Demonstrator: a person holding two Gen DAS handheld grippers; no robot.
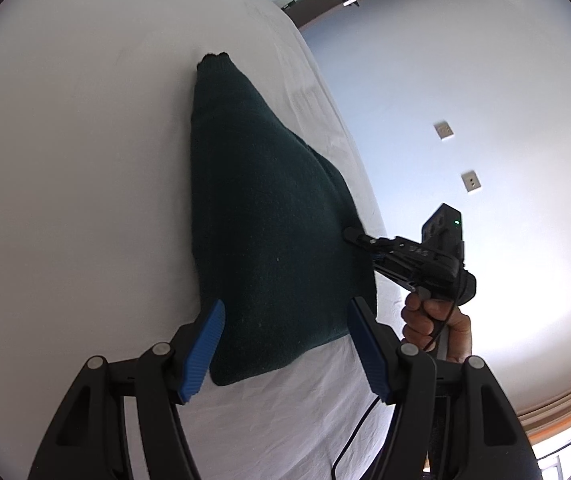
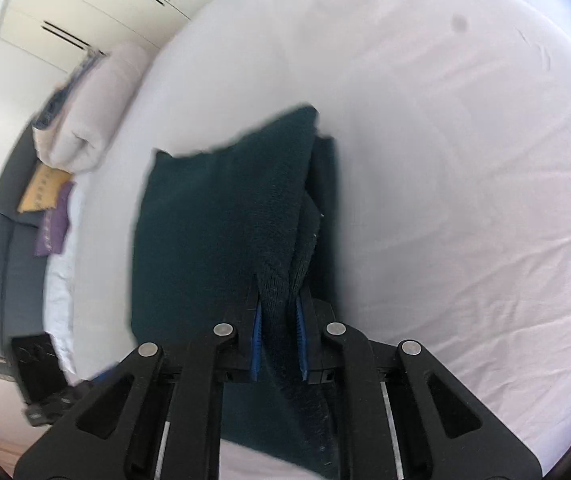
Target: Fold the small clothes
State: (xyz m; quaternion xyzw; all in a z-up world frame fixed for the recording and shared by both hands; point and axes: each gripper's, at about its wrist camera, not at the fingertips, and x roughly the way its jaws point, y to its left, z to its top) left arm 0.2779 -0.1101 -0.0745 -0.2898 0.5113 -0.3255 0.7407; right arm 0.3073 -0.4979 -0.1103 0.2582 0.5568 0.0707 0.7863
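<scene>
Your right gripper (image 2: 279,340) is clamped on a bunched ridge of the dark green knitted garment (image 2: 221,240); its blue ribbed pads (image 2: 257,340) press the fold from both sides at the bottom centre of the right wrist view. From there the cloth spreads up and to the left, with a second layer showing along its right edge.

Your left gripper (image 1: 285,344) stands with its jaws spread wide, one blue pad on each side of the garment's near corner (image 1: 269,240) in the lower middle of the left wrist view; neither pad presses the cloth. In that view the other gripper (image 1: 351,235) bites the garment's right edge, with your hand (image 1: 437,326) on its handle at lower right.

The garment lies on a white bed sheet (image 2: 465,200) that fills most of both views. At the left of the right wrist view sit a rolled pale towel (image 2: 93,112), a yellow cloth (image 2: 43,192) and a purple cloth (image 2: 55,228).
</scene>
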